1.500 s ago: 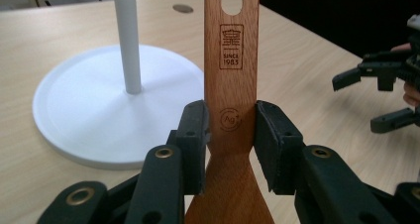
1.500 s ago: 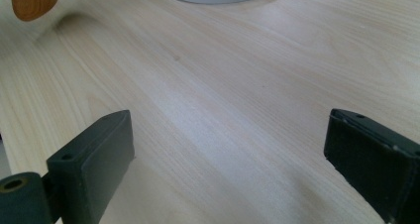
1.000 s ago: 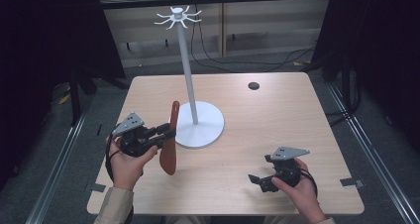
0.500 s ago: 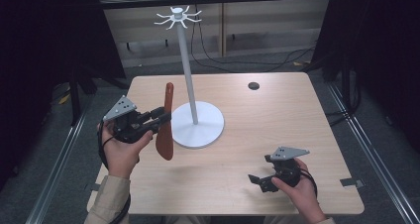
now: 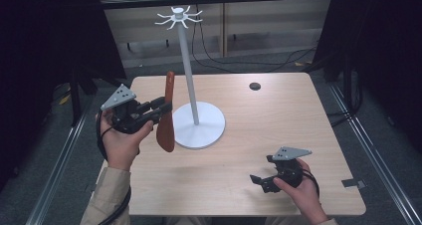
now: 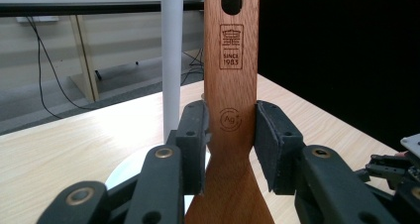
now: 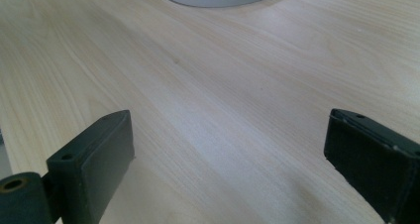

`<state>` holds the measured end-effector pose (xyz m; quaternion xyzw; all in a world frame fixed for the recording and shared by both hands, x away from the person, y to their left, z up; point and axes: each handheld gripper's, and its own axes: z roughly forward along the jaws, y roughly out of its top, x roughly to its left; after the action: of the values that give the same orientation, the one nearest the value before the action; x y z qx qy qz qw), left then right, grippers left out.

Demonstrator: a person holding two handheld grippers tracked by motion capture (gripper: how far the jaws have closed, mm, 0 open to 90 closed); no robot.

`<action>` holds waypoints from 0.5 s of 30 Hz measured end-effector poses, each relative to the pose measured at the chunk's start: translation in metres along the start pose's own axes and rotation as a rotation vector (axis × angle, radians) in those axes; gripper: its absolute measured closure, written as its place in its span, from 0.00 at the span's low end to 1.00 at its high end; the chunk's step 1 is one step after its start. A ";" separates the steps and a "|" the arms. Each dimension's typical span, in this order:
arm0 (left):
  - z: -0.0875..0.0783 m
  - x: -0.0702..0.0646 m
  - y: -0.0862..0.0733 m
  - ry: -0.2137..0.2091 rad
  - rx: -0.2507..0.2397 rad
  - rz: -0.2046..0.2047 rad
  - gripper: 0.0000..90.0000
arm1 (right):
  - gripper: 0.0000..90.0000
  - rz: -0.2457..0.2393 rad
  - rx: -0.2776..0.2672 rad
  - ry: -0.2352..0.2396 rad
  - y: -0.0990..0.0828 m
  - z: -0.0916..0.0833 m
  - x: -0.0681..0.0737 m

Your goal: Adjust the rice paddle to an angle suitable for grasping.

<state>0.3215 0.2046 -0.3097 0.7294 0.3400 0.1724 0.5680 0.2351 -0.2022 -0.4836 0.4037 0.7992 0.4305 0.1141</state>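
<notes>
The wooden spatula (image 5: 166, 116) stands nearly upright off the table (image 5: 278, 130), clamped at the neck between the pads of the left gripper (image 5: 160, 107), its handle rising above the fingers and its broad blade hanging below them. In the left gripper view both pads press flat against the two edges of the handle, just where it widens into the blade.

Largest around it is the table itself, pale wood grain, with the white stand (image 5: 191, 85) just beyond the left fingers; its round base (image 5: 200, 125) lies under and behind the blade, and its pole ends in a ring of hooks (image 5: 178, 18). A small dark disc (image 5: 255, 86) lies well apart on the table's far side.

The right gripper (image 5: 263, 180) rests low near the table's near edge, its fingers spread wide with bare table between them.

Burned into the handle above the left pads is a square emblem over "SINCE 1983"; level with the pads sits a circled "Ag+". The emblem's own characters are too fine to read. The slot at the handle's top is cut off by the frame, and the blade's lower end is hidden behind the gripper's fingers.
</notes>
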 end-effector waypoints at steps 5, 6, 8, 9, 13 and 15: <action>0.000 0.001 0.008 0.002 -0.006 -0.004 0.74 | 0.06 0.004 -0.001 0.000 0.000 0.000 0.000; 0.000 0.001 0.011 0.003 -0.010 -0.002 0.74 | 0.06 0.003 0.000 -0.002 0.000 0.000 0.000; -0.001 0.001 0.015 0.000 -0.013 0.005 0.74 | 0.06 0.001 0.000 -0.002 0.000 0.000 0.000; -0.001 0.001 0.015 0.000 -0.013 0.005 0.74 | 0.06 0.001 0.000 -0.002 0.000 0.000 0.000; -0.002 0.001 0.023 0.004 -0.020 0.014 0.74 | 0.06 0.001 0.000 0.001 0.001 0.000 0.000; -0.003 0.001 0.027 0.014 -0.017 0.019 0.74 | 0.06 0.001 -0.001 0.000 0.001 0.000 0.000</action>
<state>0.3281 0.2037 -0.2836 0.7266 0.3354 0.1859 0.5701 0.2350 -0.2020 -0.4828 0.4041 0.7988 0.4309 0.1139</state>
